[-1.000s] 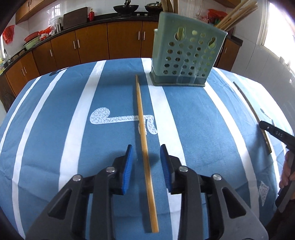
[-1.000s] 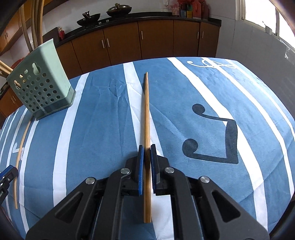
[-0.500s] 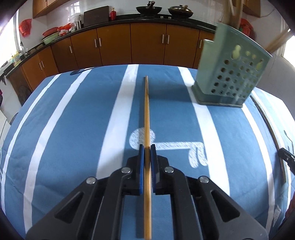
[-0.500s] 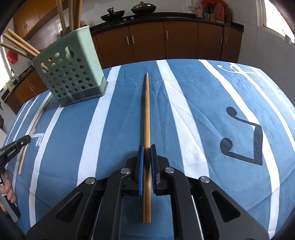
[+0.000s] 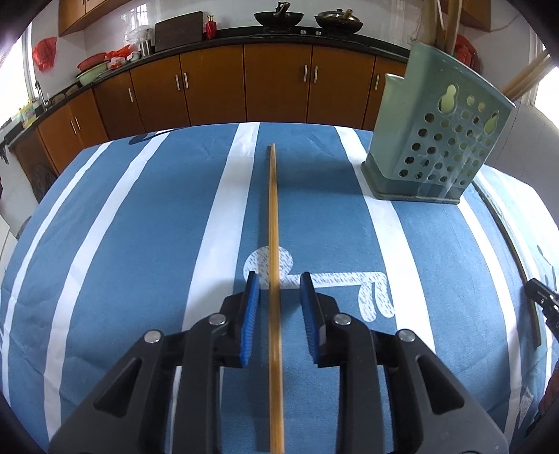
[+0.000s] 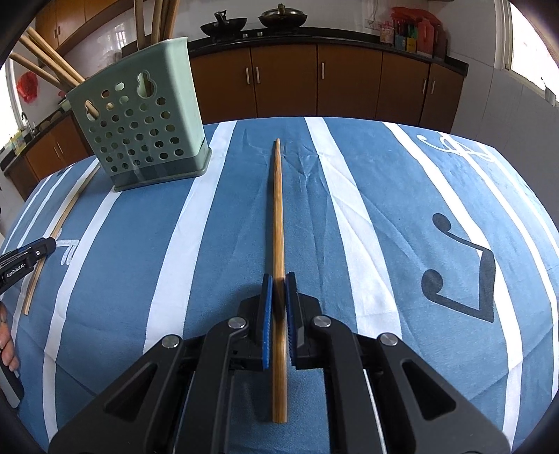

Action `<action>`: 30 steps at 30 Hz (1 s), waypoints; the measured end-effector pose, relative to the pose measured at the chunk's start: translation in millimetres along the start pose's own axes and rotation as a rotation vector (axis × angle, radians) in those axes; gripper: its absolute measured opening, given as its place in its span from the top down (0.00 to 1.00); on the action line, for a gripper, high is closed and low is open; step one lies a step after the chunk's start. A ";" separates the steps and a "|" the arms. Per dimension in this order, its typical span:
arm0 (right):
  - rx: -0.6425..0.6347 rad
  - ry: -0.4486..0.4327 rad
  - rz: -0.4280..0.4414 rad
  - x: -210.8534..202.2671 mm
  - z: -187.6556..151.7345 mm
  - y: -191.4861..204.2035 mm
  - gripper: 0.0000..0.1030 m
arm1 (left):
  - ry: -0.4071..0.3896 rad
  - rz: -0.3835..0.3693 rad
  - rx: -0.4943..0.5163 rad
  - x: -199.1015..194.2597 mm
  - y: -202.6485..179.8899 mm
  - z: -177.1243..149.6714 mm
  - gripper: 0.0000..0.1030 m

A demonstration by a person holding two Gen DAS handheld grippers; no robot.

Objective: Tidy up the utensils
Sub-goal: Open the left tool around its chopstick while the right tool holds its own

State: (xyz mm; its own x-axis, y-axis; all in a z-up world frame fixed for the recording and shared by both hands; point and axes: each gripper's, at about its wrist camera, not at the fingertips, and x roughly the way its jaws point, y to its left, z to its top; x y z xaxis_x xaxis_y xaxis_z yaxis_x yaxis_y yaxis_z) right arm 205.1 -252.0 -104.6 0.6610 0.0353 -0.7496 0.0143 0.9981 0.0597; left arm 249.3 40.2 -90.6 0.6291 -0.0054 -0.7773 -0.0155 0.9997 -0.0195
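Two grippers: each over its own bamboo chopstick.
Left gripper [image 5: 277, 279]: jaws apart around chopstick [image 5: 273, 223].
Right gripper [image 6: 278, 281]: clamps second chopstick [image 6: 277, 209].
Holder [image 6: 146, 125]: green, perforated, on counter [image 6: 367, 181].

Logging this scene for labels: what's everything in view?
utensil holder: one, pale green, perforated, on the tablecloth
stored chopsticks: several, tan, in the utensil holder
left chopstick: one, tan, between the pads of the left claw
right chopstick: one, tan, clamped in the right claw
tablecloth: one, blue with white stripes, over the table
cabinets: a row, brown, behind the table
woks: two, black, on the counter
left claw: black, blue pads, open
right claw: black, blue pads, shut
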 end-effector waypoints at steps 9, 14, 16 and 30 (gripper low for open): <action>-0.002 0.000 -0.002 -0.2 -0.1 0.1 0.91 | 0.000 0.002 -0.012 -0.1 1.8 -0.1 0.74; 0.000 0.001 0.001 -0.2 0.1 -1.7 0.91 | 0.000 0.008 -0.008 0.1 0.7 -0.2 0.74; 0.000 0.001 0.002 -0.2 0.0 -1.4 0.91 | 0.001 0.014 -0.003 0.2 -0.3 -0.4 0.74; 0.000 0.000 0.002 -0.2 -0.1 -1.9 0.91 | 0.001 0.015 -0.002 0.4 -0.5 -0.6 0.74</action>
State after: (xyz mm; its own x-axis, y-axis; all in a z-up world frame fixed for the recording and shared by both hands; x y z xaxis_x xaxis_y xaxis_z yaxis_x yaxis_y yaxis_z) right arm 204.8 -253.9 -104.7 0.6607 0.0373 -0.7498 0.0128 0.9981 0.0609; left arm 249.2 39.7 -91.2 0.6280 0.0095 -0.7781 -0.0261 0.9996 -0.0088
